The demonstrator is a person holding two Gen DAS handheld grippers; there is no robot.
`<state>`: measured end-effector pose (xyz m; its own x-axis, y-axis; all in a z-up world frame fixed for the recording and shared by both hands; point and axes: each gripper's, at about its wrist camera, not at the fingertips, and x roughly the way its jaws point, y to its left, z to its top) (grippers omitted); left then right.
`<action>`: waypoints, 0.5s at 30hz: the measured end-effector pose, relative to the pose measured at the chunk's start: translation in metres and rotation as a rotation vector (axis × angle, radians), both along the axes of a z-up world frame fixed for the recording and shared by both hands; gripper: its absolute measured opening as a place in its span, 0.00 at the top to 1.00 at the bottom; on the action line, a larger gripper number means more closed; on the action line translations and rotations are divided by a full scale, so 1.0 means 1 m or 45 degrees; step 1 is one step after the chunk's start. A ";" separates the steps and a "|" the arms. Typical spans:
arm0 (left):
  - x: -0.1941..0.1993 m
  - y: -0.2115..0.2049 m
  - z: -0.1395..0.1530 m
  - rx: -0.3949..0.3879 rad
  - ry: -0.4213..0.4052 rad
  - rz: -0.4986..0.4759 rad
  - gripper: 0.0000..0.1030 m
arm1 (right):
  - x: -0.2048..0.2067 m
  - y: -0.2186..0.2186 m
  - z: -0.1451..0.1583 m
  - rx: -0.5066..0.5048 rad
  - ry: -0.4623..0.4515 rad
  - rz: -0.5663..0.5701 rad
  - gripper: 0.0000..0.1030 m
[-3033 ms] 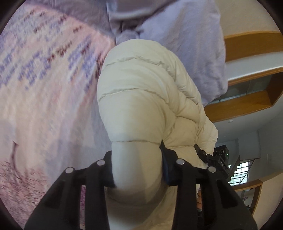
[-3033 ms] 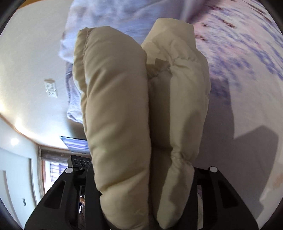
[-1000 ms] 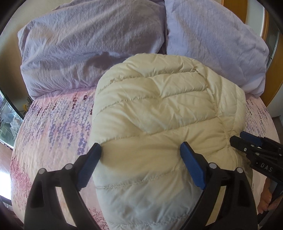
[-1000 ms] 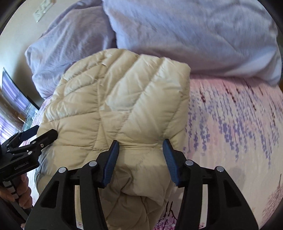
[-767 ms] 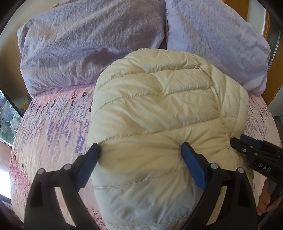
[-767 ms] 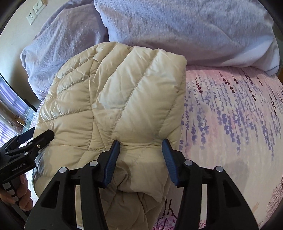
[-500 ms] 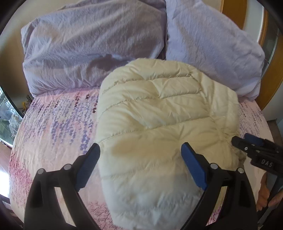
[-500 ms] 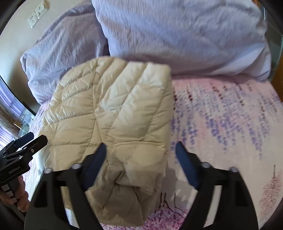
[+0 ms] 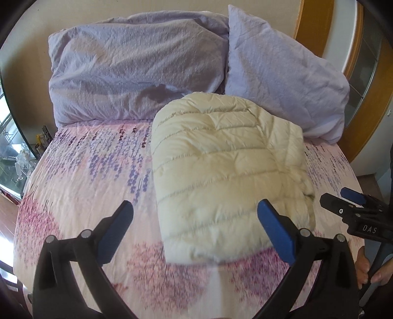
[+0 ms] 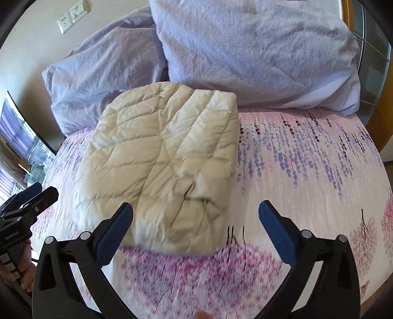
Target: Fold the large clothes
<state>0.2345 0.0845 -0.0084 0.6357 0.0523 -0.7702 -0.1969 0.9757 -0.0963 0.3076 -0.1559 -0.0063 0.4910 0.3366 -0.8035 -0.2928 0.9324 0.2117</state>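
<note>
The folded cream puffer jacket (image 9: 226, 169) fills the middle of the bed (image 9: 81, 186), its far edge close against the two lilac pillows (image 9: 137, 71), which wall off the head end. Bare floral sheet lies open on both flanks of the jacket and along the near edge, giving room to pass. The left claw (image 9: 195, 225) and the right claw (image 10: 195, 224) both hang spread wide above that near strip, apart from the jacket. A wooden frame (image 9: 304, 22) bounds the right side.
</note>
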 end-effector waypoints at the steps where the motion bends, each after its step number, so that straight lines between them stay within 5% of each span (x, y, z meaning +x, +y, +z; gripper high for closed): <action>1: -0.005 -0.001 -0.001 -0.008 0.005 -0.001 0.02 | -0.005 0.000 0.001 0.000 0.005 0.004 0.01; 15: -0.062 -0.018 0.006 -0.093 0.038 0.000 0.02 | -0.069 0.001 0.008 -0.020 0.084 0.037 0.01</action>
